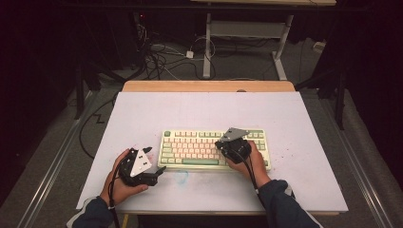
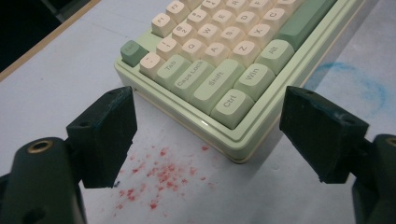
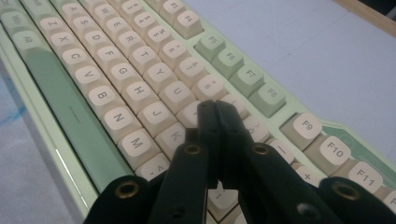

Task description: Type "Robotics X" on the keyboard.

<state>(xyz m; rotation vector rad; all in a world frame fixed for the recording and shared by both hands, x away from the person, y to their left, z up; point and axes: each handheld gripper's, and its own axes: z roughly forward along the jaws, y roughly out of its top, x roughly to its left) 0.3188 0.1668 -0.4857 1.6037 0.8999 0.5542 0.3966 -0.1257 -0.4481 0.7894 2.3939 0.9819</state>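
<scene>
Hovering right gripper [image 3: 217, 109] over keyboard [image 1: 190, 148], fingers together

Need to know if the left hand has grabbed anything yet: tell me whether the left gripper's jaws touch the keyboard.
Apart. In the left gripper view the left gripper stands open, its jaws flanking the keyboard corner, with bare table between each and the case.

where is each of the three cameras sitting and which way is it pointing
High view: sits above the person's side of the table, looking forward and down at the keyboard; both forearms, the left gripper and right gripper show.
Left gripper view: rides the left gripper, facing the keyboard's Ctrl corner between its open jaws, above red specks.
Right gripper view: rides the right gripper, looking along the key rows; its jaws are shut over the keys.
Shared: all show the same green and cream keyboard.
</scene>
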